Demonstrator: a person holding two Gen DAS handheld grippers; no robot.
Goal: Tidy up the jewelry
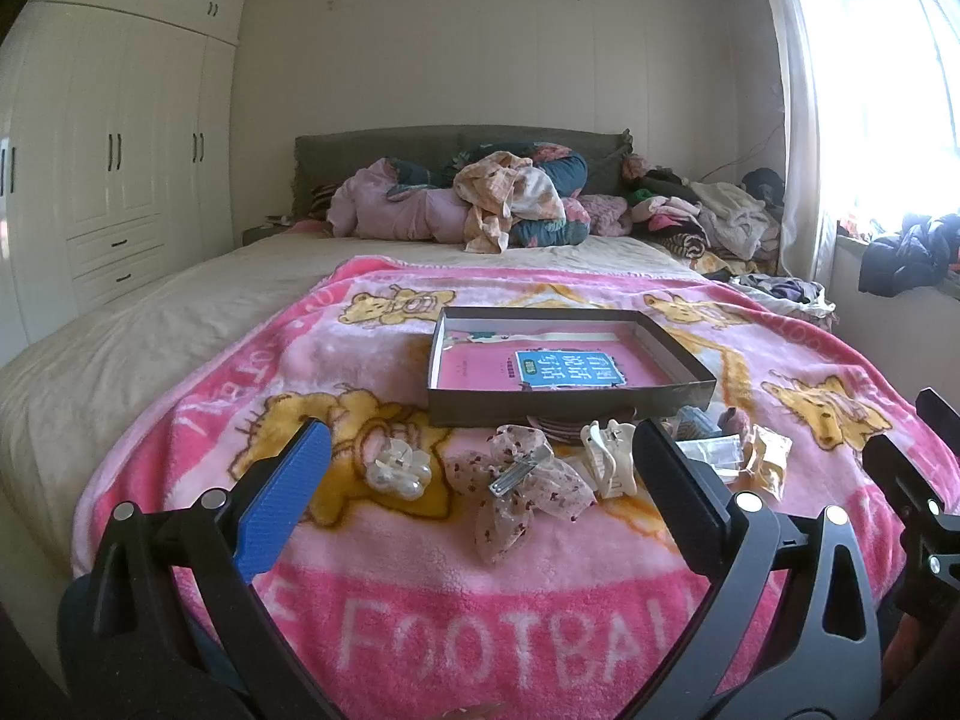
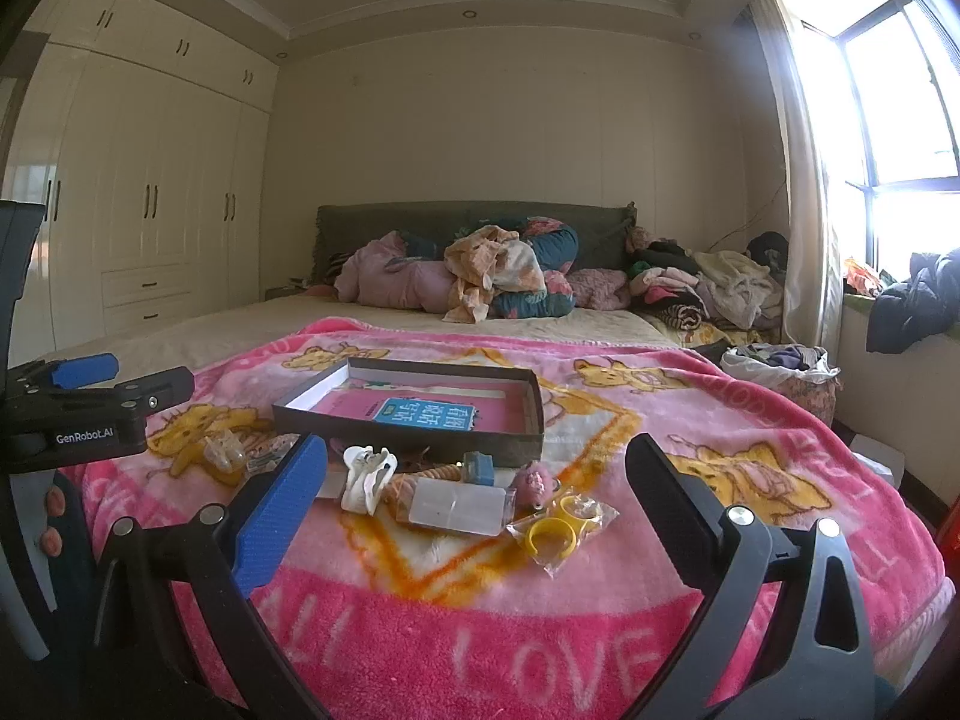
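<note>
A shallow dark box (image 1: 570, 405) (image 2: 420, 441) with a pink book inside lies on the pink blanket (image 1: 420, 588). In front of it lie a pearl flower clip (image 1: 399, 471), a floral bow clip (image 1: 519, 489), a white claw clip (image 1: 609, 456) (image 2: 366, 474), a clear case (image 2: 456, 507), a pink charm (image 2: 534, 483) and bagged yellow rings (image 2: 561, 531) (image 1: 765, 459). My left gripper (image 1: 480, 504) is open and empty, hovering over the bow clip. My right gripper (image 2: 477, 516) is open and empty above the clear case.
The blanket (image 2: 540, 648) covers the foot of a bed. Piled clothes (image 1: 480, 204) and bedding lie by the headboard. A white wardrobe (image 1: 120, 168) stands left. A window (image 2: 888, 138) and a laundry basket (image 2: 786, 378) are right.
</note>
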